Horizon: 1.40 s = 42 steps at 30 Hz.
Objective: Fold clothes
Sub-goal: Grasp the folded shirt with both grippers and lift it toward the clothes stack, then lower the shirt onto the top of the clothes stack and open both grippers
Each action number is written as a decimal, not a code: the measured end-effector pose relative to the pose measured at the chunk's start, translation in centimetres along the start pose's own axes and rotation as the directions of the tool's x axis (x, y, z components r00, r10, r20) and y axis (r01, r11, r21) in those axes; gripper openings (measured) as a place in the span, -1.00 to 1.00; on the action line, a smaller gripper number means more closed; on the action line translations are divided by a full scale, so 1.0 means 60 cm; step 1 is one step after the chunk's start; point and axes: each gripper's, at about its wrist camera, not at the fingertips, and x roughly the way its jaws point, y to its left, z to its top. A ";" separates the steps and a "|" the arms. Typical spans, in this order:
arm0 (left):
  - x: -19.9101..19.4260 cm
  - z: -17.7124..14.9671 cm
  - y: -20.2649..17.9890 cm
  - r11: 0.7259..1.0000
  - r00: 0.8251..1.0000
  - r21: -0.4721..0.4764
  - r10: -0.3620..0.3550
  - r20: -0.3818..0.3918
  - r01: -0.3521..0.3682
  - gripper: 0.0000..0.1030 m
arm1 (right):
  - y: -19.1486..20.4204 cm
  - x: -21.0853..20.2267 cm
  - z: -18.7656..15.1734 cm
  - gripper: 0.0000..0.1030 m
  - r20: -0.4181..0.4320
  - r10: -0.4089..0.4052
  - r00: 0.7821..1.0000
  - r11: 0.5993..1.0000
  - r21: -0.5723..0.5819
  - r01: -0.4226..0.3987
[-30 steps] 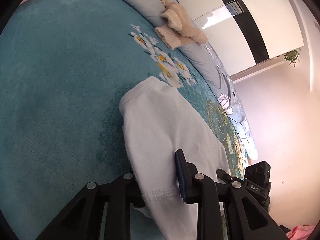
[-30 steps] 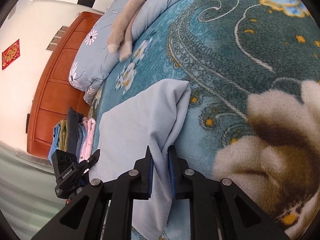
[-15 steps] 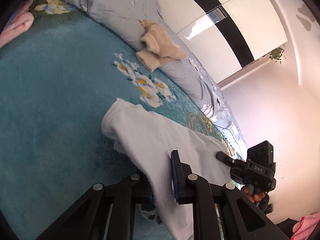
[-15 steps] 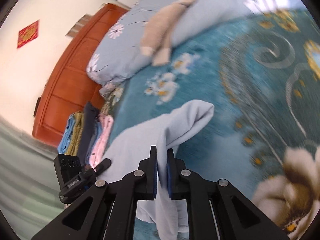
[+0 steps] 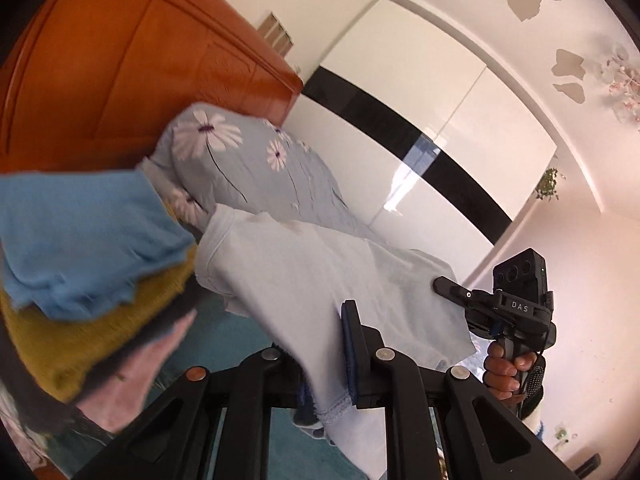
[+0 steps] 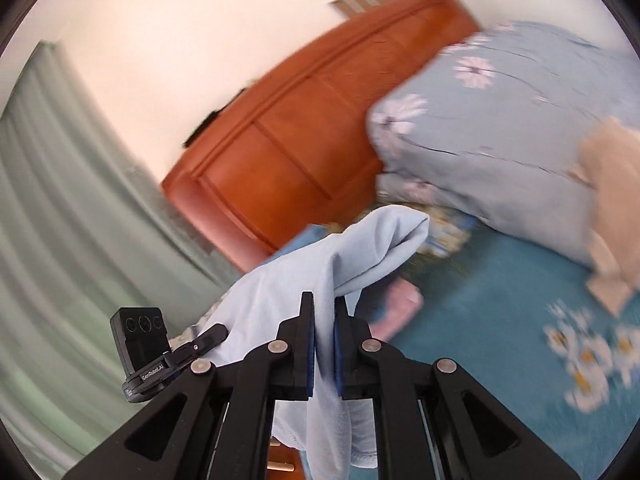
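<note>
Both pairs of jaws are clamped narrowly on one pale blue garment (image 5: 320,276): we see the left gripper (image 5: 320,364) pinching its stitched hem edge, and the right gripper (image 6: 324,344) pinching a bunched fold of the same cloth (image 6: 320,280). We find the garment lifted clear of the teal bedspread (image 6: 500,280), stretched between the two tools; in the left wrist view its long axis runs from the near jaws up and to the left toward a rounded folded edge, while its far corner reaches the right gripper (image 5: 444,284) and the hand (image 5: 508,368) holding it. We read the fabric as a thin, soft knit, smooth on its flat panel and draped in loose folds below the right jaws. We count one stack of folded clothes (image 5: 92,280) at the left, with a blue layer over a mustard knit, a dark layer and a pink one. We also note two floral pillows (image 5: 248,168), one wooden headboard (image 5: 120,80) and one beige knit garment (image 6: 612,184) lying on the pillows.
</note>
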 end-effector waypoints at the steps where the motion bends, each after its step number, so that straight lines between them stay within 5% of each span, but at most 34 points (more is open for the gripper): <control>1: -0.017 0.018 0.017 1.000 1.000 -0.001 0.023 0.021 -0.023 -0.70 | 0.021 0.030 0.022 -0.86 -0.012 0.023 1.000 0.999 -0.022 -0.023; 8: -0.110 0.106 0.156 0.987 0.977 -0.053 0.157 0.146 -0.151 -0.70 | 0.098 0.260 0.116 -0.86 -0.132 0.088 0.987 0.989 -0.105 -0.102; 13: -0.106 0.086 0.257 0.975 0.964 -0.126 0.205 0.169 -0.185 -0.70 | 0.085 0.397 0.127 -0.86 -0.215 0.108 0.971 0.985 -0.111 -0.134; 20: -0.082 0.024 0.361 0.963 0.965 -0.197 0.213 0.153 -0.182 -0.70 | -0.023 0.521 0.086 -0.85 -0.271 0.133 0.953 0.990 -0.004 -0.140; 26: -0.055 -0.004 0.395 0.954 0.967 -0.236 0.217 0.131 -0.183 -0.68 | -0.075 0.557 0.061 -0.85 -0.301 0.132 0.944 0.991 0.045 -0.124; 32: -0.067 0.002 0.393 0.948 0.970 -0.265 0.214 0.116 -0.178 -0.56 | -0.071 0.521 0.074 -0.82 -0.265 0.091 0.960 0.996 0.047 -0.082; 36: -0.104 0.012 0.364 0.935 0.948 -0.232 0.298 0.110 -0.267 -0.14 | -0.068 0.496 0.083 -0.69 -0.238 0.064 0.969 0.997 0.049 -0.054; 42: -0.138 0.025 0.300 0.915 0.905 -0.155 0.394 0.160 -0.371 0.00 | -0.039 0.442 0.090 -0.64 -0.200 0.031 0.979 0.999 -0.020 -0.035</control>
